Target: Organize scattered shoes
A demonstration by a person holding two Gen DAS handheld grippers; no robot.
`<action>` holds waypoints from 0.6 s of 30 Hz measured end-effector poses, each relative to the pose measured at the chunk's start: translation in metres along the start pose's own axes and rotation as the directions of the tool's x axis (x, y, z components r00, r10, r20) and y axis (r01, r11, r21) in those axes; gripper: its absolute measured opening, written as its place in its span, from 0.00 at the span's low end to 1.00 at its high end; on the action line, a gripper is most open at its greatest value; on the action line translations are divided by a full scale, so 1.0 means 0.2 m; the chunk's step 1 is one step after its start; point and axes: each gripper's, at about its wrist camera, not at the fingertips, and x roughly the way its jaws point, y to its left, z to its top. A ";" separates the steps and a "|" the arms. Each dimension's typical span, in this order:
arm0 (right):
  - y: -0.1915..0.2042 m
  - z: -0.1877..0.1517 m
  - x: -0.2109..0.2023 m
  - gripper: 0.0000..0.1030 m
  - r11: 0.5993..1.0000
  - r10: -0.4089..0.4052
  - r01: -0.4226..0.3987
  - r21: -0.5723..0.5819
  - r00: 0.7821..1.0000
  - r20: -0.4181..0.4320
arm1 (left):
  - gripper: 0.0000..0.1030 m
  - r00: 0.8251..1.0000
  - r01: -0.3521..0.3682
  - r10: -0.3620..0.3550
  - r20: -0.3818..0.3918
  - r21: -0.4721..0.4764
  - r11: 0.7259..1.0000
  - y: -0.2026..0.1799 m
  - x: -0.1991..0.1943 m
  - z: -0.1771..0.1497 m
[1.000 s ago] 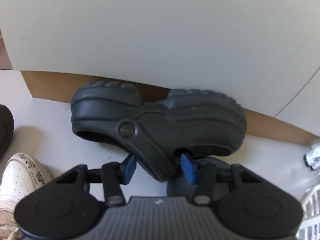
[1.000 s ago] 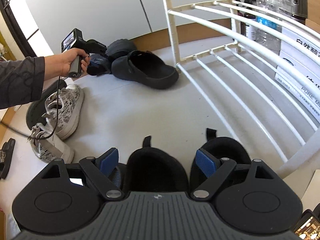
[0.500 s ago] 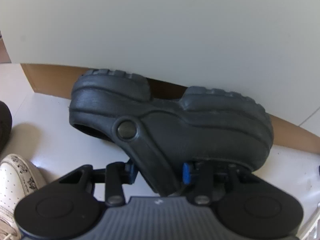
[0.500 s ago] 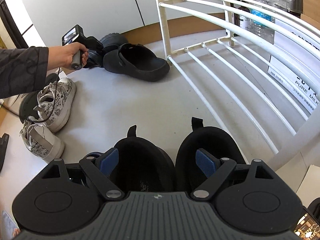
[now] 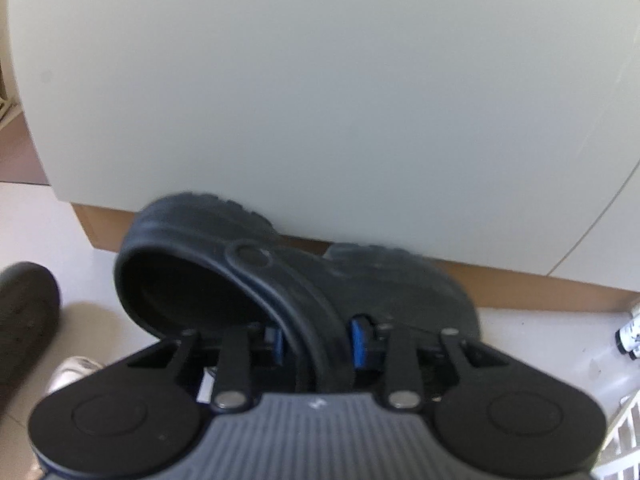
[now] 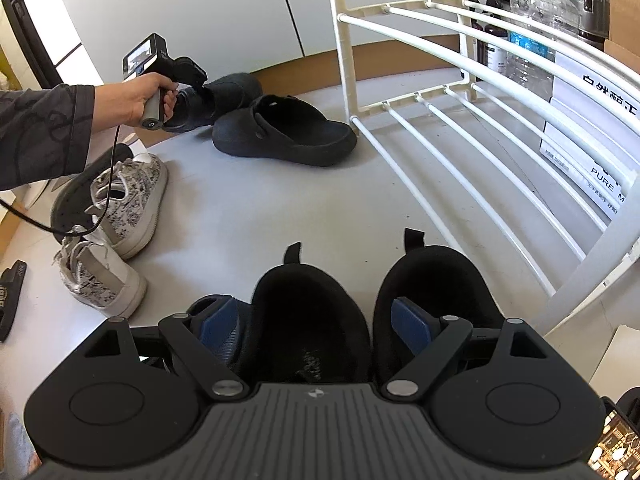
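Observation:
A dark clog hangs tilted in front of the white cabinet, its opening turned to the left. My left gripper is closing, and its blue pads press on the clog's heel strap. In the right wrist view a hand holds that gripper with the clog raised off the floor. Its mate lies on the floor beside it. My right gripper stands wide around a pair of black shoes. One pad sits outside the left shoe and the other inside the right shoe, pinching them together.
A white wire shoe rack fills the right side, with bottles and boxes behind it. Two white patterned sneakers and a dark sole lie at the left, with a black slide at the edge. The white cabinet is close ahead.
The left jaws have closed onto the clog's strap. The clog has come up off the floor and rolled, so its opening now shows. The right gripper and the black shoes have barely shifted.

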 end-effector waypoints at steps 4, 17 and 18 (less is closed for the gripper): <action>0.04 -0.02 -0.05 0.85 1.000 0.018 -0.018 -0.009 1.000 0.007 | 0.28 1.000 -0.001 0.001 0.028 0.003 1.000 0.08 -0.15 0.01; 0.16 -0.06 -0.20 0.85 0.996 0.063 -0.061 -0.072 0.998 0.028 | 0.28 0.998 -0.002 0.001 0.064 0.009 1.000 0.36 -0.68 -0.01; 0.17 -0.06 -0.21 0.85 0.995 0.060 -0.058 -0.079 0.998 0.030 | 0.28 0.998 -0.001 0.000 0.063 0.014 1.000 0.38 -0.74 -0.02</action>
